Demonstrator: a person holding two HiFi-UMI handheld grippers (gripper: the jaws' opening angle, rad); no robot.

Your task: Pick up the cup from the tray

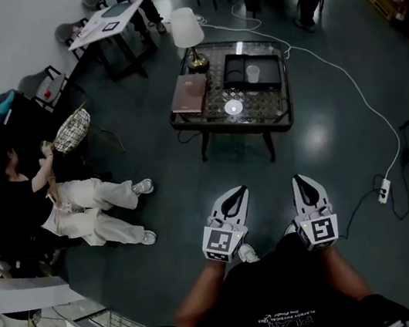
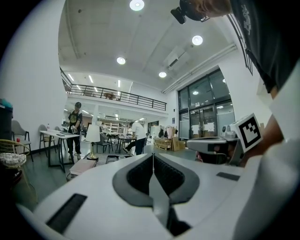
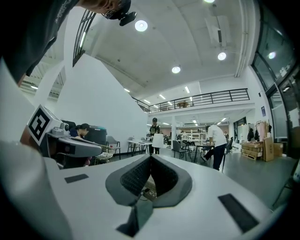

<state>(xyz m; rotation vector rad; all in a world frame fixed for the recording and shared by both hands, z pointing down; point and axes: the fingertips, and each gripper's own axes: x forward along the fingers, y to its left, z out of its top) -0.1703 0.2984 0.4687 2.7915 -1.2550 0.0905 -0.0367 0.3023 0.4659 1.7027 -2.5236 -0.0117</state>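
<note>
The cup [image 1: 253, 73], pale and small, stands in a black tray [image 1: 238, 63] on a glass-topped coffee table [image 1: 273, 107] several steps ahead in the head view. Both grippers are held level in front of the person's body, far short of the table. The left gripper [image 1: 238, 191] is shut with nothing in it; its jaws meet at the tips in the left gripper view [image 2: 153, 155]. The right gripper [image 1: 302, 179] is beside it, also shut and empty [image 3: 151, 157]. The tray [image 2: 113, 158] shows small and distant past the left jaws.
On the table also stand a white-shaded lamp [image 1: 186, 30], a pink book [image 1: 189, 93] and a small round white object [image 1: 234, 106]. A person [image 1: 79, 208] sits at the left by a wicker basket [image 1: 72, 130]. A white cable and power strip [image 1: 382, 190] lie on the floor at the right.
</note>
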